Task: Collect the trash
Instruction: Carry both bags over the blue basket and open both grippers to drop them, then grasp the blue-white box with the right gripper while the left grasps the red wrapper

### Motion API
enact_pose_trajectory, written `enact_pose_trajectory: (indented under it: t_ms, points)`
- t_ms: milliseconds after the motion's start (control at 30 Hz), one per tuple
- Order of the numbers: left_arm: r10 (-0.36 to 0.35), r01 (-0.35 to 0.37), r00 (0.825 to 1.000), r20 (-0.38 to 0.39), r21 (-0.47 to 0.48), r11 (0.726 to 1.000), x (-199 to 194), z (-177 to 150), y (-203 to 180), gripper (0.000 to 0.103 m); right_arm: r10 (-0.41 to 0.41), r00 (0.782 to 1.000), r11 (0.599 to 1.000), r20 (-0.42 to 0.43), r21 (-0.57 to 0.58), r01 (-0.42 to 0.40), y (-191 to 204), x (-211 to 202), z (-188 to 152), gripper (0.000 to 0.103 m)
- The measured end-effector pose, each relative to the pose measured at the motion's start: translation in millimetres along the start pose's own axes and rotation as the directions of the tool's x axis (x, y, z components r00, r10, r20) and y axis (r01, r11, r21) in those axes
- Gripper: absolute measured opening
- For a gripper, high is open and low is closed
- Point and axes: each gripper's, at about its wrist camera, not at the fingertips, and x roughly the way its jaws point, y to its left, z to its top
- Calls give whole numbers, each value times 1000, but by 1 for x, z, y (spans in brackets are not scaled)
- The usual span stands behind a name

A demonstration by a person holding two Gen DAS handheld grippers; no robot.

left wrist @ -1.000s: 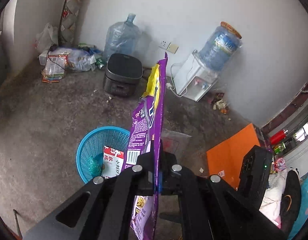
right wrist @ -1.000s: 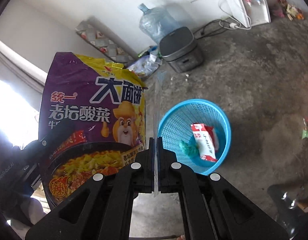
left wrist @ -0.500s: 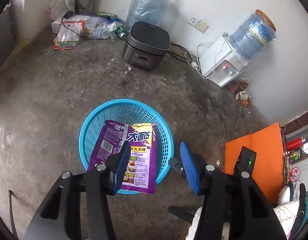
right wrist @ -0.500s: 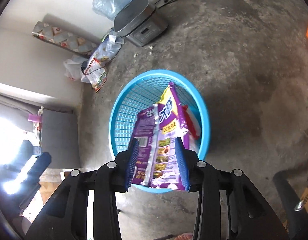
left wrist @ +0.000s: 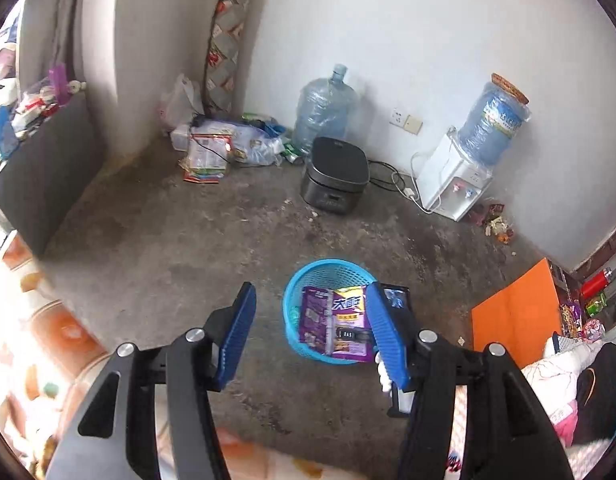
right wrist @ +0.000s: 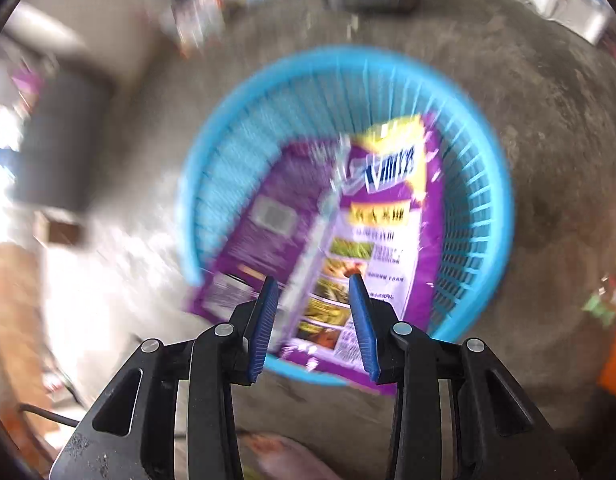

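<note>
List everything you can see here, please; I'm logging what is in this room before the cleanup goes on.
basket: one, blue, on the floor, middle.
noodle wrapper: one, purple, in the basket, sticking over its near rim.
rice cooker: one, black, on the floor by the back wall.
water jug: one, clear blue, behind the cooker.
water dispenser: one, white, blue bottle on top, right.
bags and wrappers: a pile, mixed, back corner.
board: one, orange, right.
left gripper: black, blue pads, open.
right gripper: same, open, over the wrapper.
</note>
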Motion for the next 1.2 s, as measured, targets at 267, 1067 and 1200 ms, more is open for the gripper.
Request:
enact_pose_trajectory:
  t_ms: [267, 1067, 1200]
  points:
    - [294, -261, 946, 136, -219, 940, -178, -109, 100, 63, -203, 911, 979, -360, -41, 202, -10, 128, 49, 36]
    - [214, -105, 953, 213, -432, 896, -199, -235, 116, 65, 320, 886, 857, 337, -501, -119, 85, -232, -82, 42]
    - [148, -59, 974, 172, -439, 896, -174, -252, 102, 65, 512, 837, 644, 192, -731, -226, 162, -254, -123, 42]
